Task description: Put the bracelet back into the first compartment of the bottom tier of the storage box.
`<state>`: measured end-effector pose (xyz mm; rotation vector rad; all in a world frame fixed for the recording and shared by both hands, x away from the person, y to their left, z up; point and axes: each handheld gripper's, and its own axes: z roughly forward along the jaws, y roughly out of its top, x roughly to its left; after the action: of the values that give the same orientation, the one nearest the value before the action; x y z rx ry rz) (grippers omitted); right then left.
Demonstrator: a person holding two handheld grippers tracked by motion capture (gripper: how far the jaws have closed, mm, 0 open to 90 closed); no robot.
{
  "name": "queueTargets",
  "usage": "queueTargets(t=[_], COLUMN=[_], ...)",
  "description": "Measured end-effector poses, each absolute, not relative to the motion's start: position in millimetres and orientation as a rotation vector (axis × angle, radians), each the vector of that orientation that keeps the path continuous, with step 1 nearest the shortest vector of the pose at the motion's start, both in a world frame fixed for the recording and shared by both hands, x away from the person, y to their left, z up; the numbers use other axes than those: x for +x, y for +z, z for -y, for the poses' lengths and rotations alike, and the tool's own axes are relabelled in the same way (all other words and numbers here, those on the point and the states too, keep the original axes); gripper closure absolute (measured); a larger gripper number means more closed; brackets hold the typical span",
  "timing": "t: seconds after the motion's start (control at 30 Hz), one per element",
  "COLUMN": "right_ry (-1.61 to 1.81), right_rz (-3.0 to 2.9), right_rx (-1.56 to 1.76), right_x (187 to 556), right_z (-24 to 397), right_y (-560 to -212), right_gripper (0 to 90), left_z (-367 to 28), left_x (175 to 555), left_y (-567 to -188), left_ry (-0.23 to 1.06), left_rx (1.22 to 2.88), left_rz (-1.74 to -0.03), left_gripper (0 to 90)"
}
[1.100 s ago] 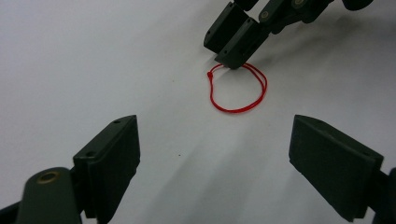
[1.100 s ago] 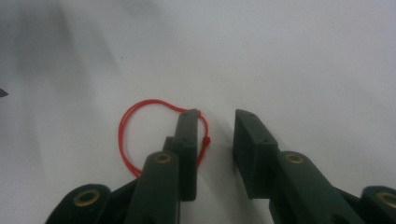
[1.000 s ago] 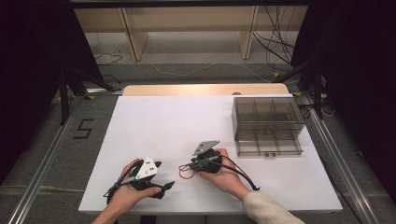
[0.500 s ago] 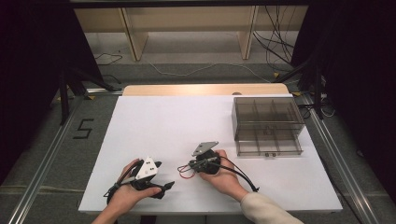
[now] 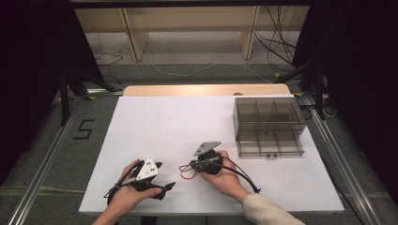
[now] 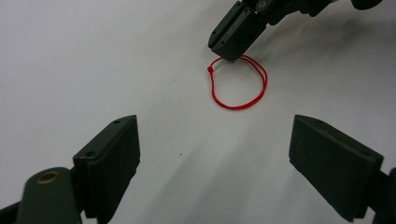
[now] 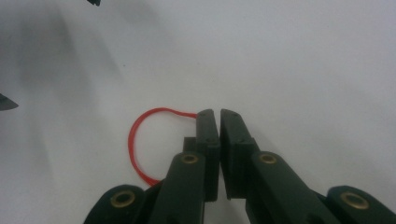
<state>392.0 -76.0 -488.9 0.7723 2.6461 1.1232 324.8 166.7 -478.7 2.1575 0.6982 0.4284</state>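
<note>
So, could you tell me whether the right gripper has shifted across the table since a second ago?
No. In the high view the right gripper sits at the same spot left of the drawer box; its jaws have just closed on the red loop.

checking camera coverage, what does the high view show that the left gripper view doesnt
High view alone: the smoked clear plastic compartment box at the table's right, the person's hands, and the left gripper's body. Left gripper view alone: its own two black jaws standing wide apart, nothing between them, and the thin red string loop's small knot. Shared: the thin red string loop on the white table, with the right gripper shut on it.
</note>
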Motion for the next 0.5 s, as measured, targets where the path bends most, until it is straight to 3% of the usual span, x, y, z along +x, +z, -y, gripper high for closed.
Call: queueTargets(t=[0.5], right_ry=[1.140], right_rz=[-2.623], right_rx=[0.791], right_x=[391.3], right_z=[80.0], right_y=[-481.8], right_gripper=[87.2], left_z=[-166.7], left_x=[325.0], left_y=[-479.0], left_ry=[0.429], left_rx=[2.159], left_rz=[-0.700], left_gripper=[16.3])
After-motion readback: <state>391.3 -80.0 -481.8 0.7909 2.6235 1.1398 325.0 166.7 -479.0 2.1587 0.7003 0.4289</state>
